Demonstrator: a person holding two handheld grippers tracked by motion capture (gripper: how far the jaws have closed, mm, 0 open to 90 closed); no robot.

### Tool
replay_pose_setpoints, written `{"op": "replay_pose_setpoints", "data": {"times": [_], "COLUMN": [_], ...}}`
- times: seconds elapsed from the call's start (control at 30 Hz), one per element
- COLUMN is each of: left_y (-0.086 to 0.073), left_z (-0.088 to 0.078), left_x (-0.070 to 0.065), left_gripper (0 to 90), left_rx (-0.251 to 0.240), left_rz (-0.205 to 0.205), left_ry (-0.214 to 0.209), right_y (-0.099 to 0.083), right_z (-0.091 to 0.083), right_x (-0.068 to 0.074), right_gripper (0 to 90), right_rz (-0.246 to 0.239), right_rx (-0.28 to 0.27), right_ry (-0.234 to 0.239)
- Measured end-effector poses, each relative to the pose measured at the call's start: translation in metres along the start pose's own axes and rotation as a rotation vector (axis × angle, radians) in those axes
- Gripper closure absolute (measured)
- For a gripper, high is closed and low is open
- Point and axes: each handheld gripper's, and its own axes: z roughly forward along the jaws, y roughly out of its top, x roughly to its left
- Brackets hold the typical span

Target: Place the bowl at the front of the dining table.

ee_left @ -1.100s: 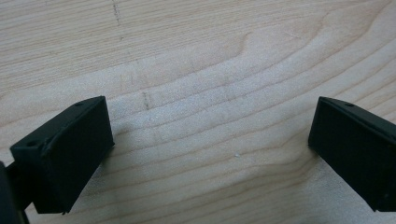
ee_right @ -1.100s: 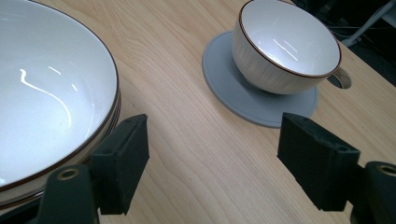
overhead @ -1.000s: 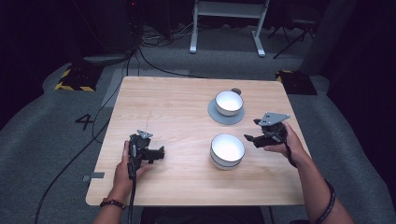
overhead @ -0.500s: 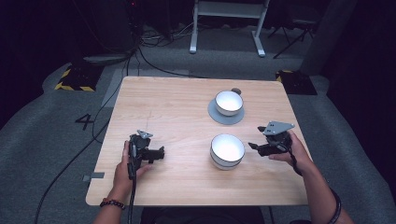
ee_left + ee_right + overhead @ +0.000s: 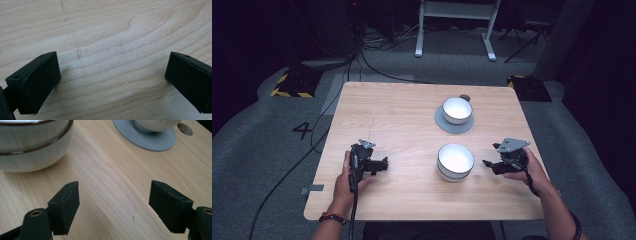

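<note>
We look down from above the worktop [image 5: 412, 115]; our right gripper view sits close, sharing the bowl [image 5: 32, 145] left of its jaws.

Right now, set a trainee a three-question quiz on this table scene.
1. True or false: the near bowl sits on a grey saucer.
2. How do the right gripper's jaws stand? A) shut on the near bowl's rim B) open, nothing between them C) shut on the saucer
3. What does the far bowl rest on?

Key:
1. False; the near bowl stands straight on the wooden table.
2. B; the right gripper is beside that bowl, apart from it.
3. The grey saucer.
</note>
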Motion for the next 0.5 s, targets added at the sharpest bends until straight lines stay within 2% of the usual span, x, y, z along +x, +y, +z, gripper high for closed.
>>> {"op": "replay_pose_setpoints", "data": {"times": [0.03,0.07,0.13,0.5], "left_y": [0.0,0.0,0.0,0.0], "left_z": [0.0,0.0,0.0,0.0], "left_x": [0.0,0.0,0.0,0.0], "left_gripper": [0.0,0.0,0.0,0.0], "left_rx": [0.0,0.0,0.0,0.001], "left_rz": [0.0,0.0,0.0,-0.001], "left_ry": [0.0,0.0,0.0,0.0], "right_y": [-0.003,-0.005,-0.01,-0.032], "right_z": [0.0,0.0,-0.002,-0.004], "right_x": [-0.001,0.0,-0.002,-0.002], "right_gripper": [24.4,24.4,24.4,24.1], "right_rz": [-0.01,0.011,0.027,0.064], "right_rx": [0.002,0.003,-0.004,0.027], "right_ry": [0.004,0.002,0.032,0.027]}}
